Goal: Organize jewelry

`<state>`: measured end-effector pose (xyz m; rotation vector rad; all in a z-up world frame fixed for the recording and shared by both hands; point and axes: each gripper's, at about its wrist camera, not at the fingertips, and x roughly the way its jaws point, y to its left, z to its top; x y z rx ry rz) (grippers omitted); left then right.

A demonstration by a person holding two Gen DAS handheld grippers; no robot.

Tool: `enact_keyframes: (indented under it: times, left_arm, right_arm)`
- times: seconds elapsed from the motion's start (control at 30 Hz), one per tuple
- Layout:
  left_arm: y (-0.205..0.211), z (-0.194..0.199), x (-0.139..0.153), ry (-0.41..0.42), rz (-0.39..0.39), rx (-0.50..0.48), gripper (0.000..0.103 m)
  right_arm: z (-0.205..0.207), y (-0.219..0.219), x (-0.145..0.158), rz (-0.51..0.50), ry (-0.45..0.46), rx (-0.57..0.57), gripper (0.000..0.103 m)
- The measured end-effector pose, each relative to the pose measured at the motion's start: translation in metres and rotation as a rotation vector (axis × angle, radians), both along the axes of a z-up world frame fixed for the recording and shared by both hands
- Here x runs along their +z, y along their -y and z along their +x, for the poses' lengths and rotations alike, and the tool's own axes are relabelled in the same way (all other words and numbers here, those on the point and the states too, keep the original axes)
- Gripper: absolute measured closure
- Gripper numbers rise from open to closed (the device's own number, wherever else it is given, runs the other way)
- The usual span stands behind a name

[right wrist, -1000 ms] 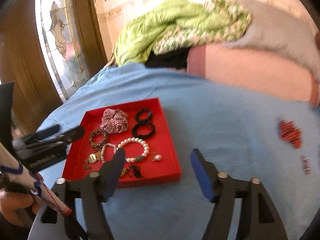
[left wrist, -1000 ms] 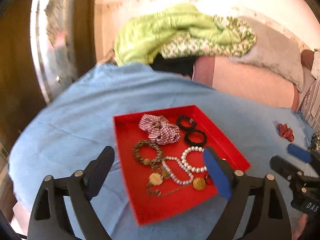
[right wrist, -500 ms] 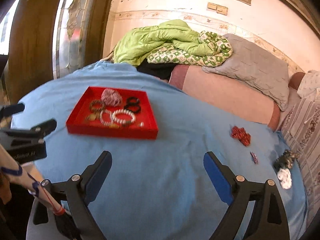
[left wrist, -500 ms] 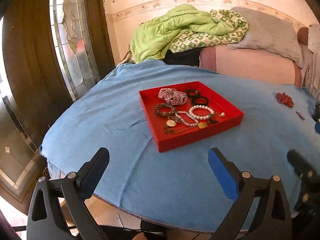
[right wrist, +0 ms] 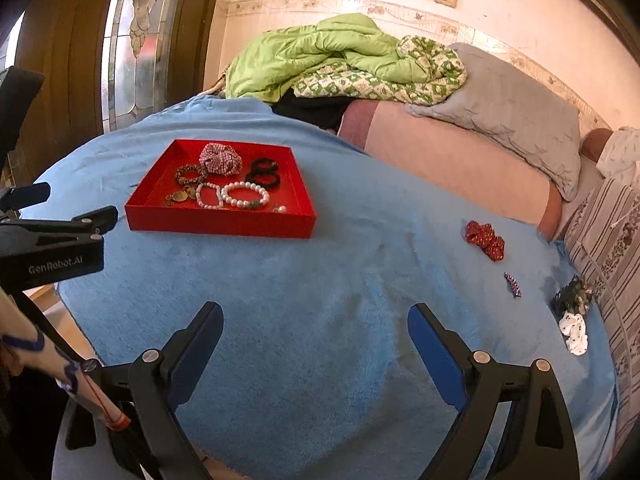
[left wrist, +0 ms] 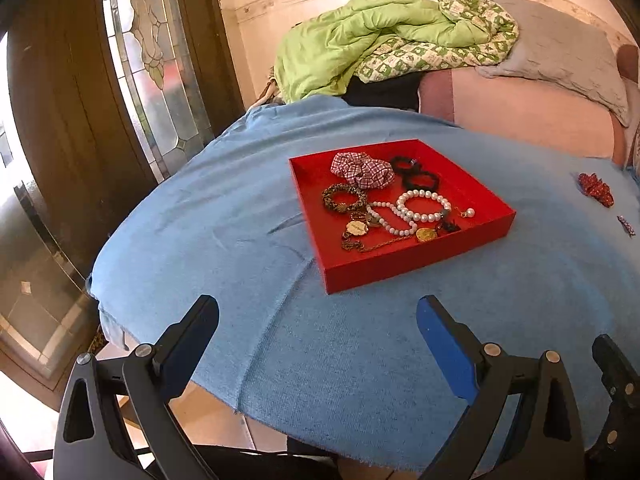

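A red tray (left wrist: 408, 268) (right wrist: 220, 222) sits on the blue cloth, holding a checked scrunchie (left wrist: 362, 168) (right wrist: 221, 158), pearl bracelets (left wrist: 422, 206) (right wrist: 245, 195), black hair ties (left wrist: 416, 174) (right wrist: 264, 173), a leopard-print bangle (left wrist: 344, 198) and gold chain pieces (left wrist: 356, 234). Off the tray lie a red scrunchie (right wrist: 485, 239) (left wrist: 596, 189), a small purple clip (right wrist: 513, 284) and a dark and a white scrunchie (right wrist: 573, 316). My left gripper (left wrist: 318, 322) is open over the near cloth edge, well short of the tray. My right gripper (right wrist: 316, 326) is open too, with nothing between its fingers.
The round table's blue cloth (right wrist: 320, 300) drops off at the near and left edges. Behind it stands a pink sofa (right wrist: 460, 160) with a green quilt (right wrist: 320, 56) and grey pillow (right wrist: 516, 116). A stained-glass door (left wrist: 156, 60) is at the left.
Both grippers have pulled back from the tray toward the table's near edge, and their jaws have spread wider. The tray now looks farther away in both views.
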<state>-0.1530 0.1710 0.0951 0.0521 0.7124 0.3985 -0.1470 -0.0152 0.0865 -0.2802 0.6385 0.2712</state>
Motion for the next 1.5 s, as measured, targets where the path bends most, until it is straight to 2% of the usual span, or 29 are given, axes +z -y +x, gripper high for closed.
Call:
enact_keyframes:
  times: [0.5, 1.5]
  left_arm:
    - [0.0048, -0.0007, -0.0012, -0.008, 0.043, -0.017, 0.004]
    - [0.0072, -0.002, -0.0018, -0.017, 0.067, -0.023, 0.004]
  right_arm:
    - [0.0, -0.002, -0.0018, -0.003, -0.009, 0.003, 0.007]
    - [0.0028, 0.0015, -0.0066, -0.01, -0.031, 0.007, 0.007]
